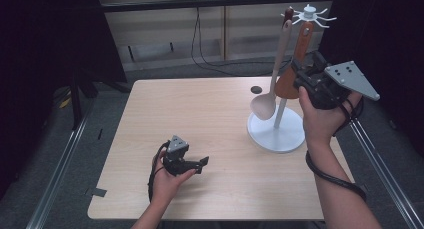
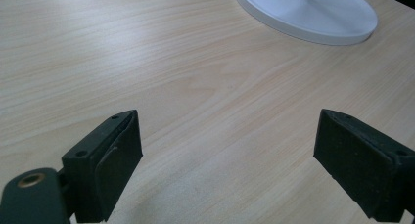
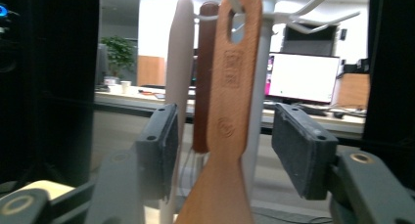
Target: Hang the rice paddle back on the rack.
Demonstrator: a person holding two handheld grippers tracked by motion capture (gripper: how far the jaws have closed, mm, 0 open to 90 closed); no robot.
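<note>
My right claw (image 3: 222,150) stands partly open; its two pads flank the handle of the orange-brown wooden spatula (image 3: 230,111) with a gap on each side, so neither pad presses on it. The spatula hangs by its handle hole from a hook of the white utensil stand (image 1: 276,131). No earlier picture is used here.

Count on the stand: three utensils. One wooden spatula, one pale spoon (image 1: 272,84), one dark brown handle (image 3: 203,77) behind them.

The right claw view shows the stamped marks on the spatula handle and the hook through its hole. The high view shows the spoon bowl, the stand's round base on the table (image 1: 200,119) and both hands.

My left claw (image 1: 192,164) rests low over the table near its front edge, well apart from the stand. Its jaws are wide open and hold nothing; the left claw view shows bare table between the pads (image 2: 112,165) and the stand base beyond.
</note>
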